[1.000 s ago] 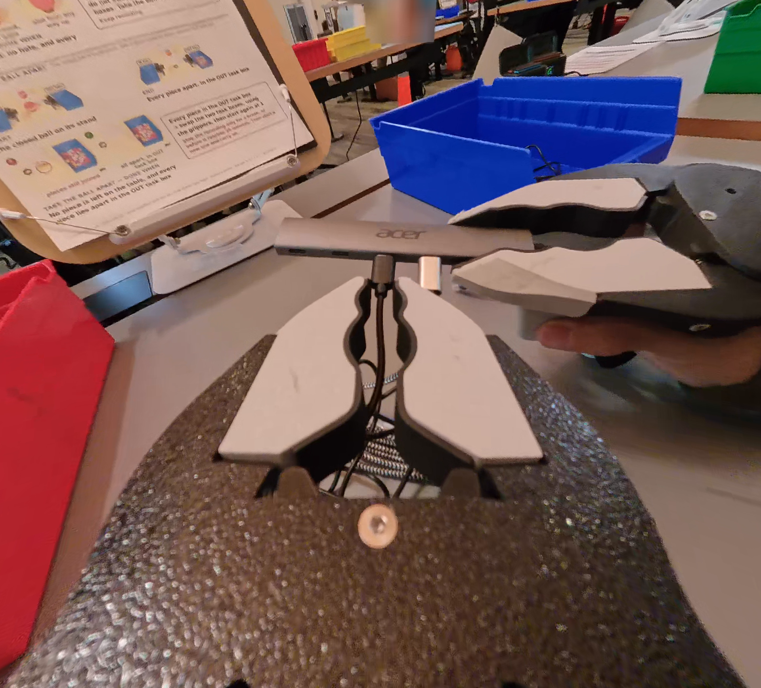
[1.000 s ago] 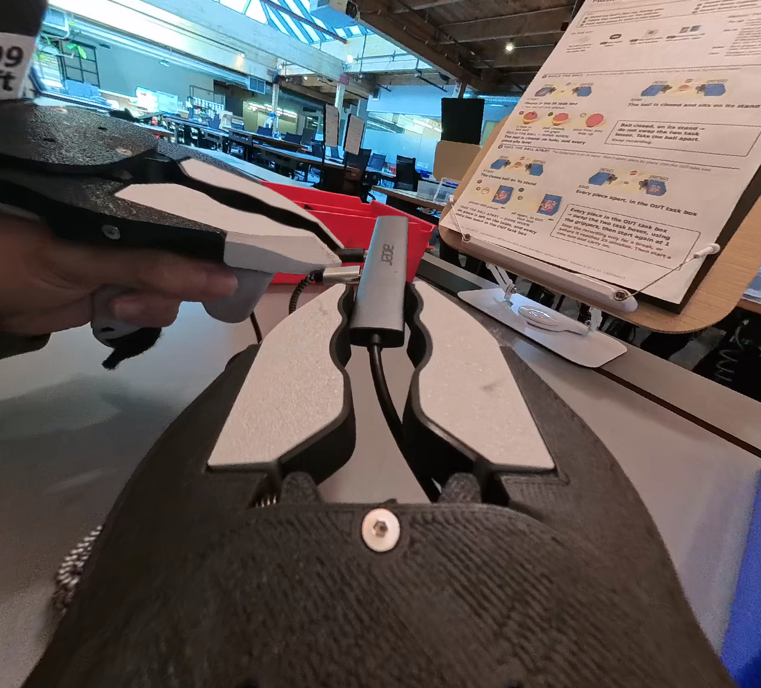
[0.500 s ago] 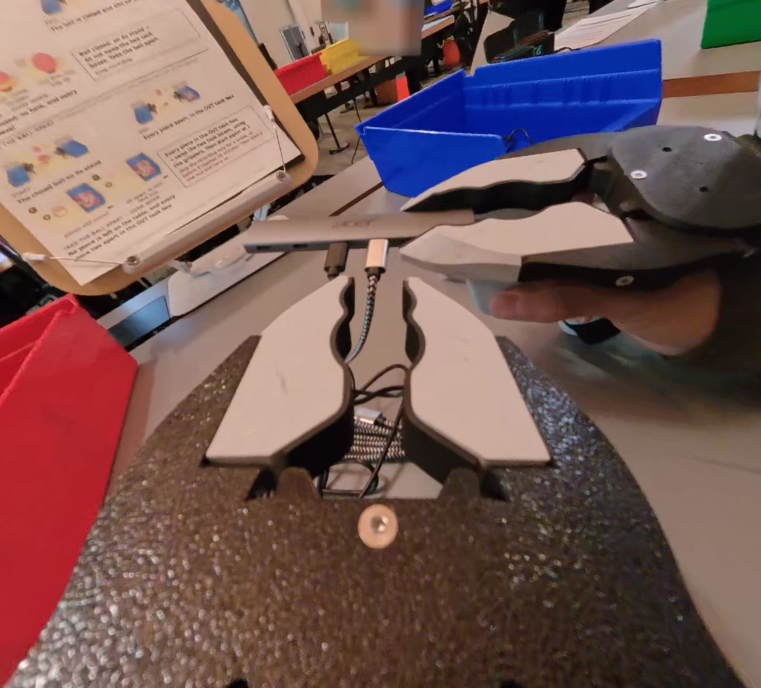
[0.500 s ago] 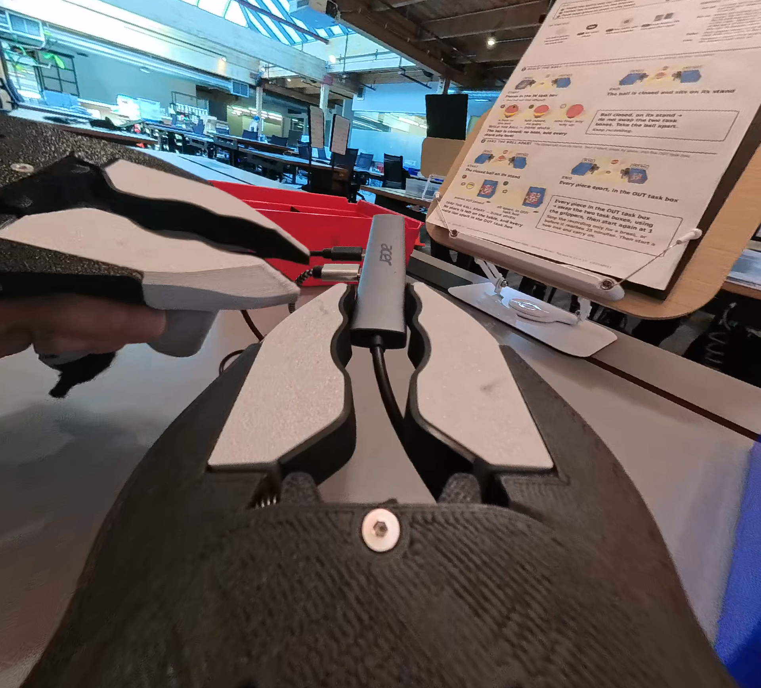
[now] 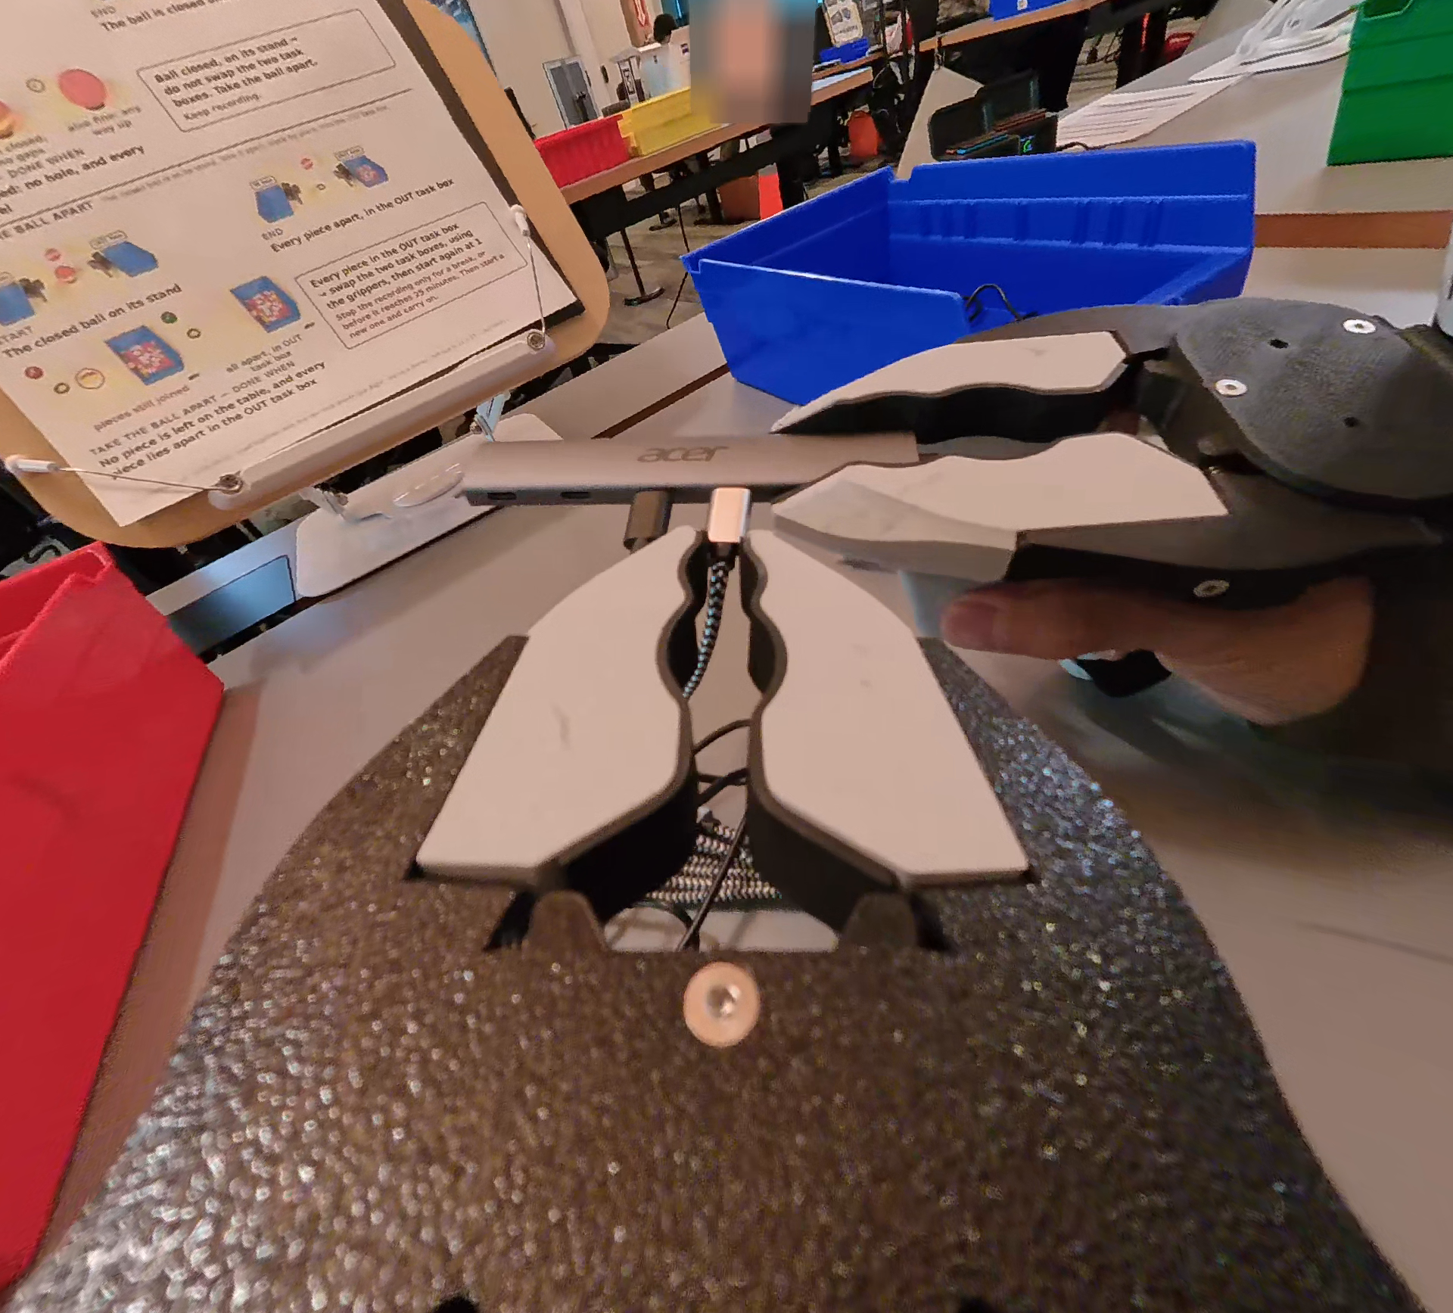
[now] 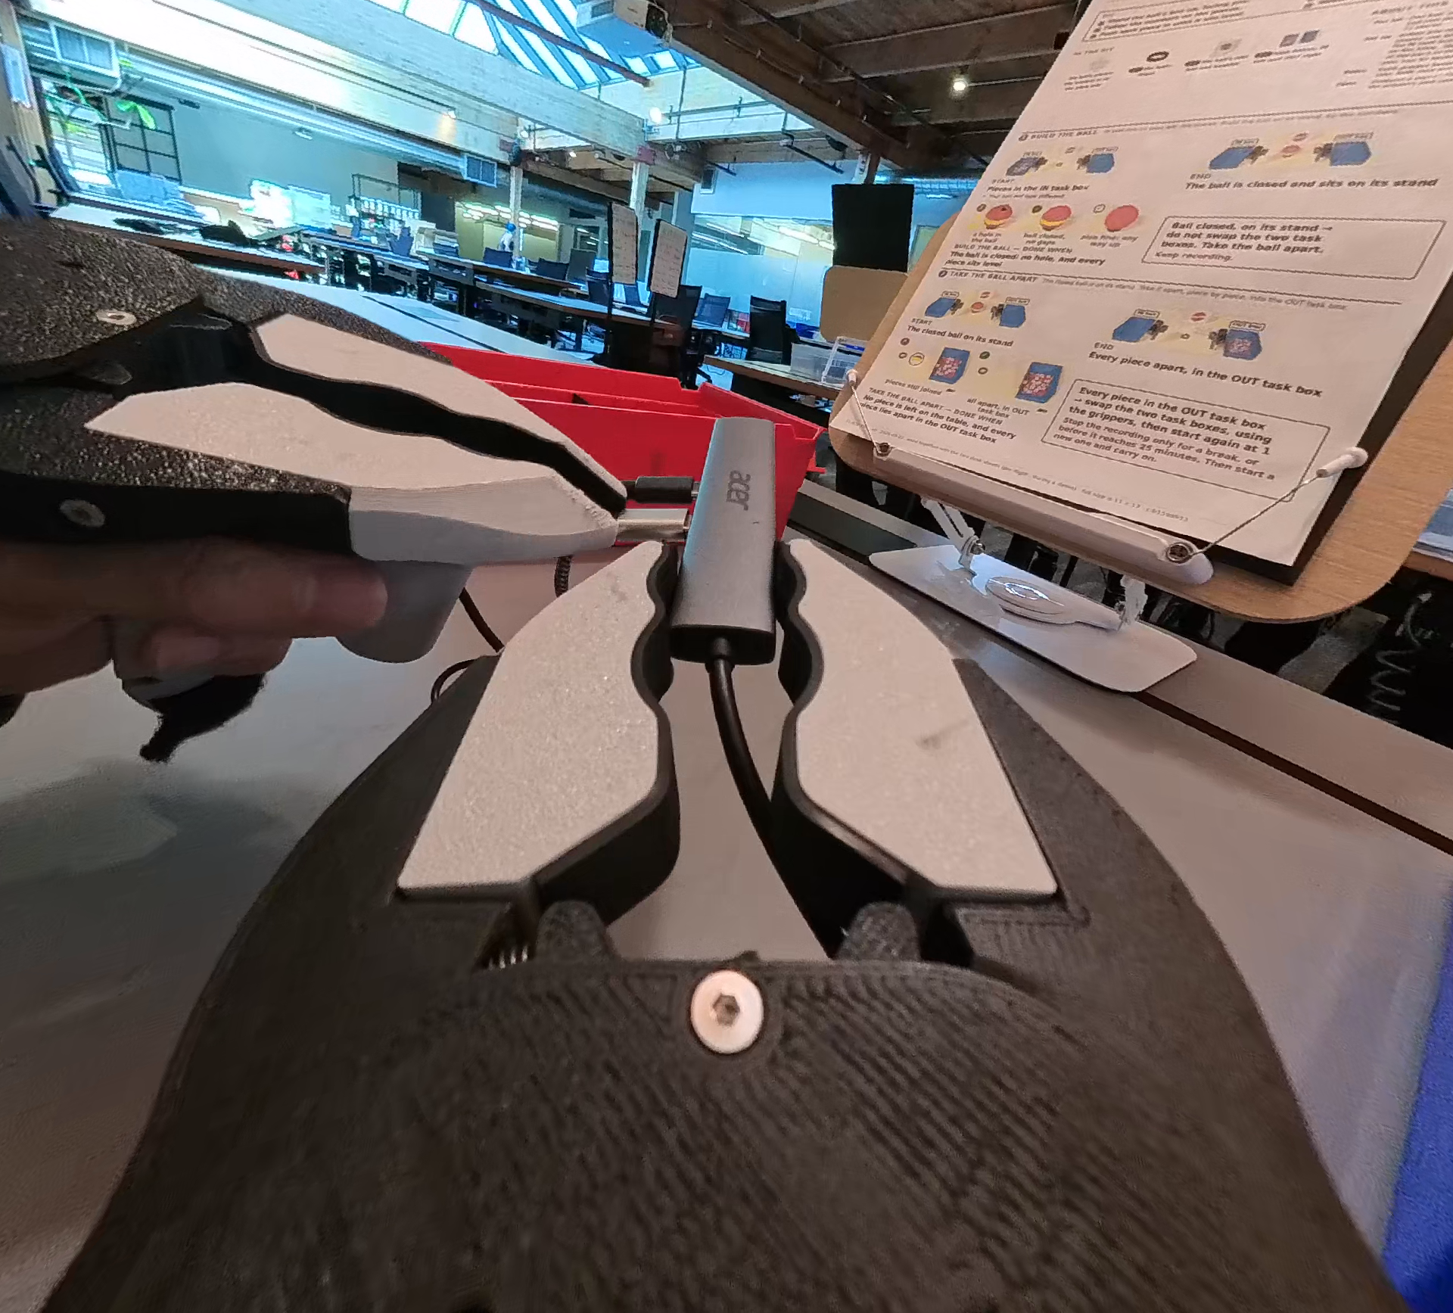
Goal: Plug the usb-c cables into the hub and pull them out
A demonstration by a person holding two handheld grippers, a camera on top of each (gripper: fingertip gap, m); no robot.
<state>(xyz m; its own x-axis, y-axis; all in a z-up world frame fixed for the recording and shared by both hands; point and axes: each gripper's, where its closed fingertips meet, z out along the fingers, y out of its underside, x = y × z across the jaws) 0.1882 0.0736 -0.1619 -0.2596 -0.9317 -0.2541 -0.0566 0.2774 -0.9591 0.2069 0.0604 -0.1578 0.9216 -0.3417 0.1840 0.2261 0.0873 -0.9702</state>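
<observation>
Left gripper (image 5: pixel 719 552) is pinching the braided cable's silver usb-c plug (image 5: pixel 727 514), nearly shut, right at the slim grey metal hub (image 5: pixel 668 461), beside the black plug (image 5: pixel 649 516). If I'm tugging at an angle, it's probably jamming or twisting the hub.

Right gripper (image 6: pixel 727 552) is reaching level over the table, squeezing the hub's (image 6: pixel 731 528) cable end.

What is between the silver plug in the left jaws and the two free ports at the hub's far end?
In the left wrist view, a black plug sits there, seated in the hub, beside the silver plug.
</observation>
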